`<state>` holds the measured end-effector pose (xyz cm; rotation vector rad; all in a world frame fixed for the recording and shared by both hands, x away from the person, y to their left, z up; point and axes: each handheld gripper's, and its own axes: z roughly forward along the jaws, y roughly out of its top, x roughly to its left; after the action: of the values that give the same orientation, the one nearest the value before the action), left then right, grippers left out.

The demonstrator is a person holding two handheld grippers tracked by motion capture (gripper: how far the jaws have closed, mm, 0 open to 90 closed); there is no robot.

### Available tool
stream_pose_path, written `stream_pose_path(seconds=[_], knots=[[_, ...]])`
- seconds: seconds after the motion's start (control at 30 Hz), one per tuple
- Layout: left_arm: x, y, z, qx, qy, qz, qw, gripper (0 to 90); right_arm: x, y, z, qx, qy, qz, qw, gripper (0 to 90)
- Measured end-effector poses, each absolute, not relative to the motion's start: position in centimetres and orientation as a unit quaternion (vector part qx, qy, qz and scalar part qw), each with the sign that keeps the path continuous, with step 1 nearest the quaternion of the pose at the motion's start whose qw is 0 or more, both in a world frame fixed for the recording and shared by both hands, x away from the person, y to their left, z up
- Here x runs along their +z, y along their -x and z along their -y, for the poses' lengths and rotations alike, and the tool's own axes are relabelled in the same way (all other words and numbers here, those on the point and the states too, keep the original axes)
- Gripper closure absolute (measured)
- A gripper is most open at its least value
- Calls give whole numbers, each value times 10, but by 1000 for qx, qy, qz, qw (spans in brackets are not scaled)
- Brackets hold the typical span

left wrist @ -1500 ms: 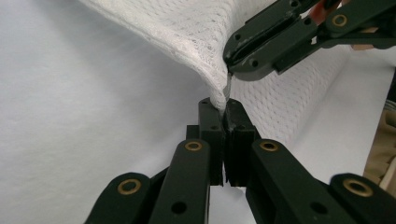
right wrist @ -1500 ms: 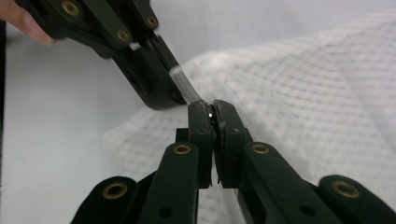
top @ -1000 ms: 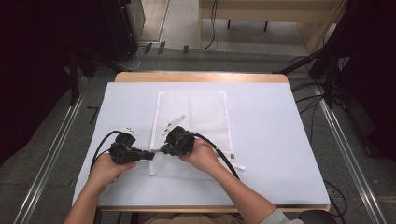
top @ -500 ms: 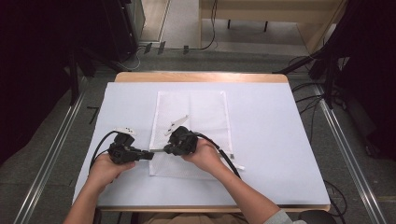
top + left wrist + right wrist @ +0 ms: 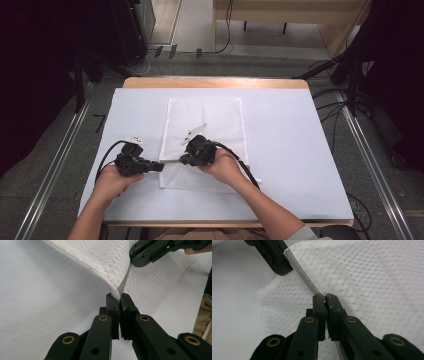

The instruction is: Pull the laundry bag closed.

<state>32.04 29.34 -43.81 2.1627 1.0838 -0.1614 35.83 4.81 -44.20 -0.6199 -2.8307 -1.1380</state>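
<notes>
White sheeting is covering the wooden table [image 5: 300, 84], and a white mesh laundry bag [image 5: 215, 120] is lying flat in the middle of it, reaching from the far half down toward the person. At the left, the left gripper [image 5: 159, 167] is lying low over the sheet, its jaws closed tight on the bag's near left corner; in the left gripper view the pinched corner is rising off the sheet as a small fold of mesh with its banded seam [image 5: 124, 282] running up between the two tools. Just to the right, the right gripper [image 5: 183, 160] is clamping the same seam a little farther along, jaws fully closed on it, so the strip is stretching taut between the two grips. Judging from this, the work is only getting started: the edge is secured at both points and barely lifted, while nearly all of the bag is still resting spread on the sheet, unfolded and unopened. Whatever comes after, whether opening the seam or folding the bag over, is still waiting to be done.
</notes>
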Motion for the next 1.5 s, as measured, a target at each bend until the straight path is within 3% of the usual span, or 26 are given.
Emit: stream_pose_path(seconds=[1.5], knots=[[-438, -317, -300, -68, -832, -420, 355, 882, -446, -361, -12, -356, 218, 909, 16, 885]])
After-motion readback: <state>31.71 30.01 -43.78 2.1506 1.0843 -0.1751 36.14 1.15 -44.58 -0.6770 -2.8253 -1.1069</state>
